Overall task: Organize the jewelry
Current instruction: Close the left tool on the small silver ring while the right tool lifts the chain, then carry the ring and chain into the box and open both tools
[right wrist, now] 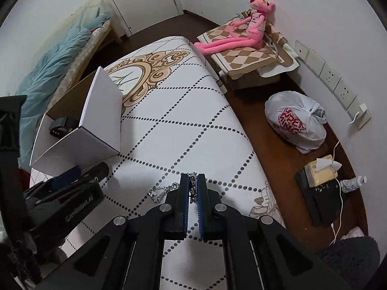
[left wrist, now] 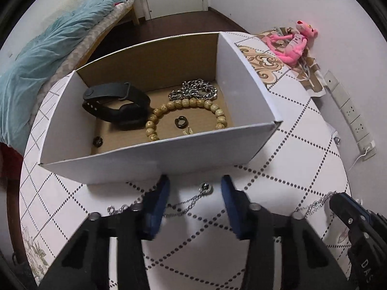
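Observation:
A white cardboard box (left wrist: pixel 169 154) stands on the patterned table (left wrist: pixel 290 164). Inside lie a black watch band (left wrist: pixel 116 106), a wooden bead bracelet (left wrist: pixel 183 104), a thick silver chain (left wrist: pixel 193 89) and two small black rings (left wrist: pixel 180 122). A thin silver necklace (left wrist: pixel 191 200) lies on the table in front of the box. My left gripper (left wrist: pixel 194 181) is open above it, fingers either side of its pendant. My right gripper (right wrist: pixel 192 177) is shut on the necklace chain (right wrist: pixel 159 192), which trails left on the table. The box also shows in the right wrist view (right wrist: pixel 79 142).
A pink plush toy (right wrist: pixel 244 31) sits on a checkered cushion at the back right. A white plastic bag (right wrist: pixel 295 123), a tissue box (right wrist: pixel 319 171) and cables lie on the floor to the right. A bed with a blue blanket (left wrist: pixel 48 55) is at the left.

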The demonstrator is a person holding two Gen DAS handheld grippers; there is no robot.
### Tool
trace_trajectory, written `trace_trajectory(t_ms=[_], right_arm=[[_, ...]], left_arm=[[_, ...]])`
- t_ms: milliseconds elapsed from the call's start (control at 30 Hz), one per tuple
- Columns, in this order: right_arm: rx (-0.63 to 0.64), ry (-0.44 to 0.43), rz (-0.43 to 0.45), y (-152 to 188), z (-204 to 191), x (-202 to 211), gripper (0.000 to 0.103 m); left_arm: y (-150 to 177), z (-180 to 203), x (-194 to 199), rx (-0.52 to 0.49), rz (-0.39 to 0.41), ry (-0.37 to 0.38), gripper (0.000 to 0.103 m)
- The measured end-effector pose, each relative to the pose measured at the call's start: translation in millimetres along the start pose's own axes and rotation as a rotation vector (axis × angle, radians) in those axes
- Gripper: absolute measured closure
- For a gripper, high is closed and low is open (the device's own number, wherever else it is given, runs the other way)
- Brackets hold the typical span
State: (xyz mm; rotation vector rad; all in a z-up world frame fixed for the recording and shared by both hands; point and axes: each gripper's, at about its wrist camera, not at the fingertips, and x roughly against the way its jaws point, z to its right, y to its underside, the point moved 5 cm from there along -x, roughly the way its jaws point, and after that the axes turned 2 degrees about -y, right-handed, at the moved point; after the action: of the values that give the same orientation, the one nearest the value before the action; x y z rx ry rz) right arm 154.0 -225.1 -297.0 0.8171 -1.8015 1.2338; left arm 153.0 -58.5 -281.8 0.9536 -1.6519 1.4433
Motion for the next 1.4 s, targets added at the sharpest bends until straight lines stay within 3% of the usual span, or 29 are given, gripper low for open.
trace_trajectory(t_ms=[33,67,333,600,800,967,1133,1400], right_arm=[[-0.001,-0.001,0.000,-0.1,-0.4,0.3,0.097],[-0.001,-0.002,-0.001,-0.2,-0.3,0.3,0.097],[0.006,-0.045,0.011,0.9,-13.6,15.1,0.097],[0.035,-0.176,0.029,-9.0,-45.4,58.6,0.097],[0.068,-0.274,0.082,-47.8,-81.1,99.8,0.097],[0.123,-0.319,0.130,-88.6,-116.1,125.2,0.097],[0.172,-0.334,0.091,-124.1,-146.9,113.0,0.097],[0.220,-0.313,-0.094,-146.4,-172.7,46.7,0.097]], left_arm=[[-1.3,0.8,-0.3,-0.003,0.003,0.001,0.091],[-1.9,0.6,-0.6,-0.007,0.002,0.000,0.096],[5.5,-17.3,25.3,0.035,0.043,0.042,0.096],[8.4,-60.1,103.1,0.109,0.102,0.131,0.096],[-29.8,-85.0,167.3,0.131,0.187,0.222,0.096],[-75.0,-99.3,197.0,0.130,0.241,0.271,0.096],[-114.6,-116.7,191.6,0.130,0.238,0.259,0.096],[-126.8,-132.6,130.9,0.165,0.089,0.269,0.096]])
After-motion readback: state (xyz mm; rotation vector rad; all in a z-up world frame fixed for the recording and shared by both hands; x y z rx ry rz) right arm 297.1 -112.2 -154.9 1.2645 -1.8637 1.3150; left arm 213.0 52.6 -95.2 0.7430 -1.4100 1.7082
